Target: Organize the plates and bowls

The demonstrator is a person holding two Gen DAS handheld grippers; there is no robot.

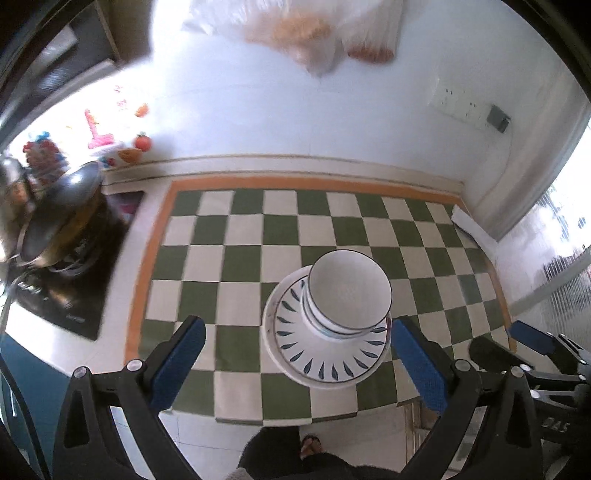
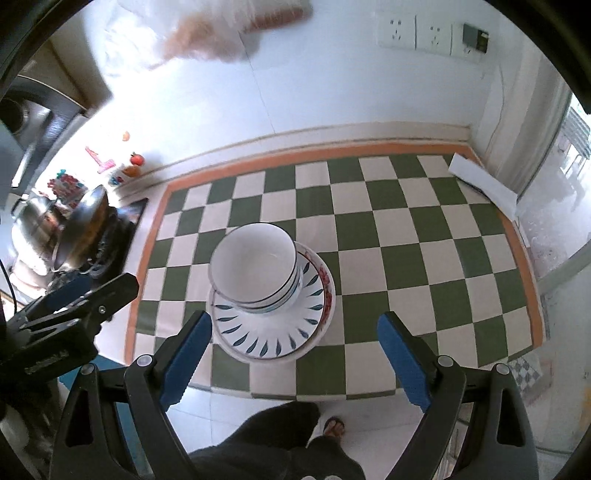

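Observation:
A stack of white bowls [image 1: 349,291] [image 2: 255,269] with dark rims stands on stacked plates [image 1: 325,354] [image 2: 266,332]; the top plate has blue leaf marks, a lower one a red pattern. The stack rests on a green-and-white checked mat [image 1: 229,258] [image 2: 406,240]. My left gripper [image 1: 295,336] hovers above and in front of the stack, jaws wide apart, nothing between them. My right gripper [image 2: 295,332] also hangs above the stack, open and empty. The right gripper [image 1: 532,339] shows at the left wrist view's right edge, the left gripper [image 2: 74,295] at the right wrist view's left edge.
A stove with a steel pot and wok [image 1: 59,214] [image 2: 74,236] stands left of the mat. A white wall with sockets [image 1: 465,107] [image 2: 421,33] rises behind. A white paper [image 2: 484,181] lies at the mat's far right corner. A person's legs and sandalled foot [image 2: 332,428] are below.

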